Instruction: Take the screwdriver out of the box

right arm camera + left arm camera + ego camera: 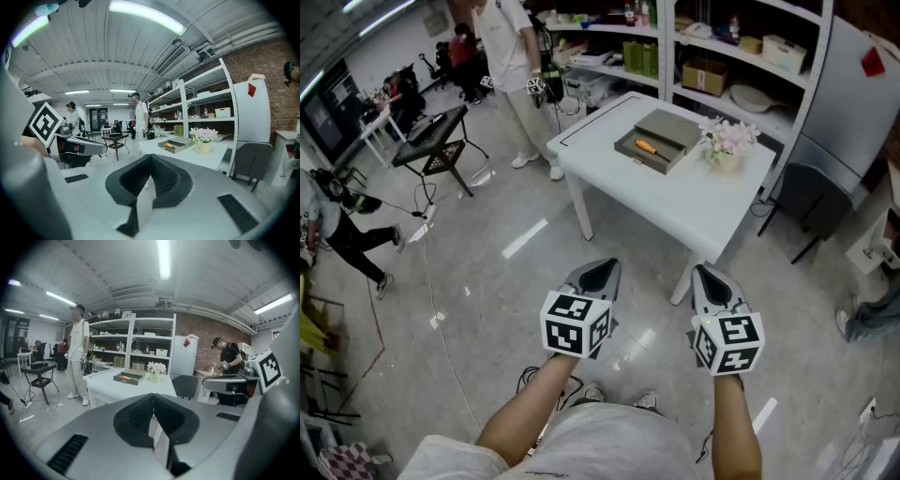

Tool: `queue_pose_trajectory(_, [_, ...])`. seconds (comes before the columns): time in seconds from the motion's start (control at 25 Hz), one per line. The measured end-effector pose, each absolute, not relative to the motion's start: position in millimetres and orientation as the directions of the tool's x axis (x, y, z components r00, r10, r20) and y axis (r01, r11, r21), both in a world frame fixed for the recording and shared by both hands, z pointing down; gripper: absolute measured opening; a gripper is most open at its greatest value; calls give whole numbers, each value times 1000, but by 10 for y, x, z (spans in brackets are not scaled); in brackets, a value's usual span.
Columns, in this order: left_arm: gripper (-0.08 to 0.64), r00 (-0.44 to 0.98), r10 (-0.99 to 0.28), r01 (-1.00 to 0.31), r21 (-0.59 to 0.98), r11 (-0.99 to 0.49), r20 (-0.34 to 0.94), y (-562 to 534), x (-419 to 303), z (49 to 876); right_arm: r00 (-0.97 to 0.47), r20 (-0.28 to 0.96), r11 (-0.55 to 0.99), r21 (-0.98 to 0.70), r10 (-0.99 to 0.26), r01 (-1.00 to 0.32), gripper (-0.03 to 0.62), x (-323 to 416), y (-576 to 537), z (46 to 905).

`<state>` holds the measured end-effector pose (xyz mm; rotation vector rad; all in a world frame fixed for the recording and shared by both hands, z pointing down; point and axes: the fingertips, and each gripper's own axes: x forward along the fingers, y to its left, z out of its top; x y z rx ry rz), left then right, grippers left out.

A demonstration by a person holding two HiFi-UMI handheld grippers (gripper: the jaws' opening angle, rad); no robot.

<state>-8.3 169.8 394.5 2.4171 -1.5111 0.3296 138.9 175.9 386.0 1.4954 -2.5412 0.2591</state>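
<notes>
An open grey box point(654, 141) lies on a white table point(703, 211) some way ahead of me. Inside it lies a screwdriver point(646, 146) with an orange handle. The box point(128, 377) and the box point(176, 144) also show small in both gripper views. My left gripper point(602, 271) and right gripper point(710, 277) are held side by side over the floor, well short of the table. Both are shut with nothing between their jaws, and both point toward the table.
A pot of pale pink flowers point(727, 142) stands right of the box. White shelving point(722, 56) runs behind the table, with a dark chair point(811, 202) at its right. A person point(511, 66) stands left of the table. A black stand point(441, 141) and floor cables lie further left.
</notes>
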Motion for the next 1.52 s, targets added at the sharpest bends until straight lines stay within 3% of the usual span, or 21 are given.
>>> queue_pose_trajectory(0.6, [3, 401, -849, -916, 122, -383, 344, 1300, 138, 4085, -519, 246, 519, -70, -819, -852, 6, 1574, 1297, 3985])
queue_pose_trajectory(0.76, [3, 404, -846, -915, 131, -383, 347, 1049, 45, 4153, -523, 256, 525, -66, -813, -849, 9, 1474, 1050, 4045])
queue_pose_trajectory(0.92, [3, 415, -840, -910, 138, -392, 348, 709, -90, 4176, -514, 261, 519, -56, -817, -853, 60, 1332, 734, 4053])
queue_pose_trajectory(1.52, [3, 502, -784, -864, 179, -470, 366, -527, -750, 4230, -436, 323, 447, -43, -840, -893, 92, 683, -384, 4100])
